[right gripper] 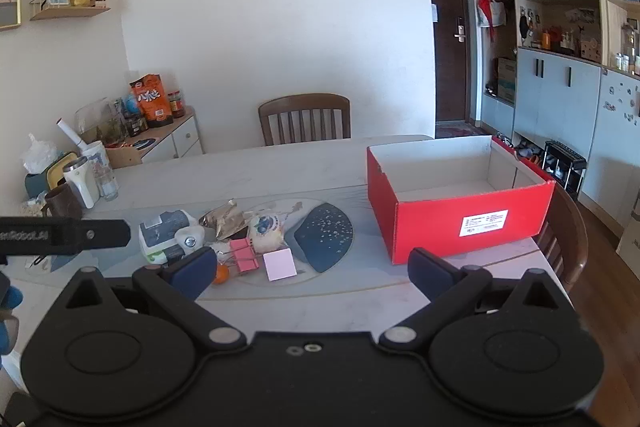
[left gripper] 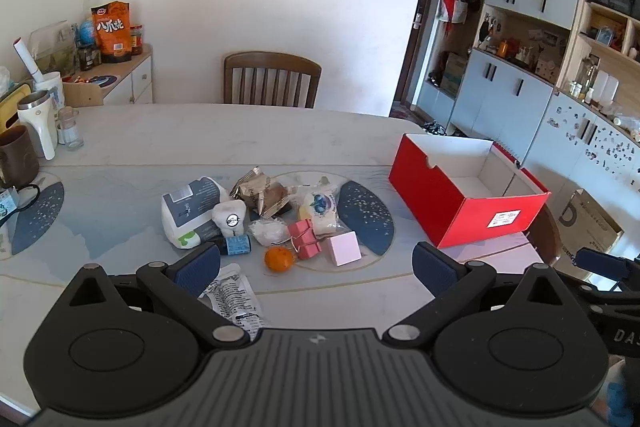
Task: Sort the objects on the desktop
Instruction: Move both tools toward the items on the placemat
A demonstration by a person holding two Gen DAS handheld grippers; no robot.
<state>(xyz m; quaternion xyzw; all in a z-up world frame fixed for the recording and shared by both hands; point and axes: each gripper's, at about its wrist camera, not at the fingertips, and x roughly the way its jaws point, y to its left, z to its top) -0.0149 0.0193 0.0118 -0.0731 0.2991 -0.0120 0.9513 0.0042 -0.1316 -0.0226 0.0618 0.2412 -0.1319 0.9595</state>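
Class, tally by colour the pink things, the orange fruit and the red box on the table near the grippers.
Pink: 2, the binder clips and the pink cube
Orange: 1, the orange fruit
Red: 1, the red box
Total: 4

Bright, even daylight; sharp throughout.
Lit softly from the near side, with faint shadows under the red box (right gripper: 460, 223) and clutter on the table (left gripper: 240, 135). Bowed strongly by fisheye at the edges, dark vignette in corners; mild sheen on the tabletop.
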